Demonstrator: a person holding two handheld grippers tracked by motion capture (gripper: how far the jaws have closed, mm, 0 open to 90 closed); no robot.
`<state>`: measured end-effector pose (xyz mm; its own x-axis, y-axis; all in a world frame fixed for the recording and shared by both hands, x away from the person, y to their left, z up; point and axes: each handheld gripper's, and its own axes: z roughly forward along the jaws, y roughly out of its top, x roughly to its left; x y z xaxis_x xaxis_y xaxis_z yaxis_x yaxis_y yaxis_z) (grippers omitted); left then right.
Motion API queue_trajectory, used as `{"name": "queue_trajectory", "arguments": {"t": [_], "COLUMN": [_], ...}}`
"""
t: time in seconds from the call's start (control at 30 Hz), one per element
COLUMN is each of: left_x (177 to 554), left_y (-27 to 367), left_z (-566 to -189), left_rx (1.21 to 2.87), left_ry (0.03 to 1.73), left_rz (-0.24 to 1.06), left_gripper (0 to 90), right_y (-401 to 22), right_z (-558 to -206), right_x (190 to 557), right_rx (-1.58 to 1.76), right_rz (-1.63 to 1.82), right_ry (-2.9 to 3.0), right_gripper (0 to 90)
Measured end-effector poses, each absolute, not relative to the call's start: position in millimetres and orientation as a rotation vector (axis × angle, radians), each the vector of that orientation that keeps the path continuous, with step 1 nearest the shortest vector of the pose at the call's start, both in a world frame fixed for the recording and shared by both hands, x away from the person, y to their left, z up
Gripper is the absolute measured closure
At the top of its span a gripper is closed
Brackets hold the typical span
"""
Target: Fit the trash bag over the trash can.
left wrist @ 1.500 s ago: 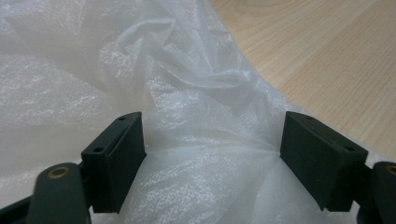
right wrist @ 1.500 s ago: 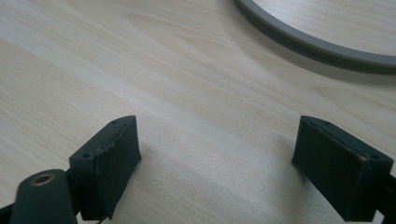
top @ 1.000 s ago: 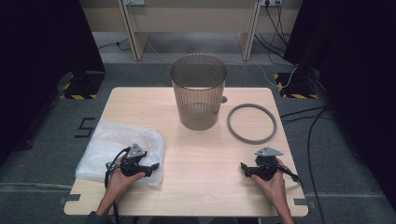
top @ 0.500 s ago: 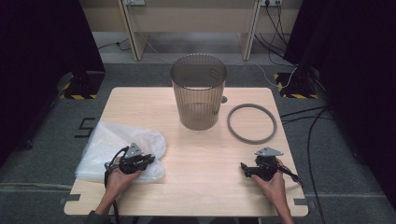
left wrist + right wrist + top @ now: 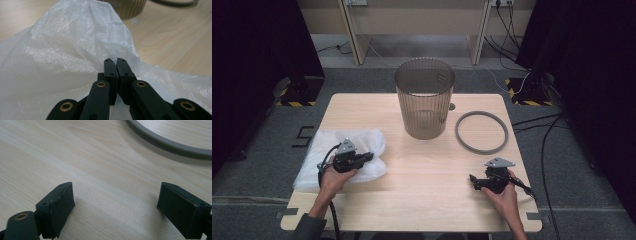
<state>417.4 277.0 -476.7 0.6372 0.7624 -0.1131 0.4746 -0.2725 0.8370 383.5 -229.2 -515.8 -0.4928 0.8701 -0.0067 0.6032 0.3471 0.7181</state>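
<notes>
The left gripper [image 5: 115,61] has just clenched its jaws on a fold of the white plastic bag [image 5: 339,150] at lower left: thin, limp, slippery film, best pinched at a bunched ridge. The right gripper [image 5: 473,181] stands released.

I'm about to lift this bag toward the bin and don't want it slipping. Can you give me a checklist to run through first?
1. Left gripper shut on the plastic bag: ok, film is pinched between the tips.
2. Amount of film caught: cannot tell, only a thin fold shows at the tips.
3. Right gripper free to help: ok, jaws wide apart over bare table.
4. Bin upright, mouth open: ok.
5. Ring out of the way: ok, lying flat right of the bin.
6. Bag's opening located: cannot tell.
</notes>
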Motion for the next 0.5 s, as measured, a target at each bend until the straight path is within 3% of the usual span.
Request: {"name": "queue_trajectory", "arguments": {"t": [0.5], "left_x": [472.4], "left_y": [287.3], "left_z": [-411.2], "left_rx": [1.885], "left_ry": [0.993], "left_rz": [0.396], "left_gripper": [87.4], "right_y": [-229.4], "right_z": [-516.0], "right_x": [384.5], "right_rx": [1.278], "right_rz": [0.939], "right_ry": [2.238], "right_gripper": [12.6]}}
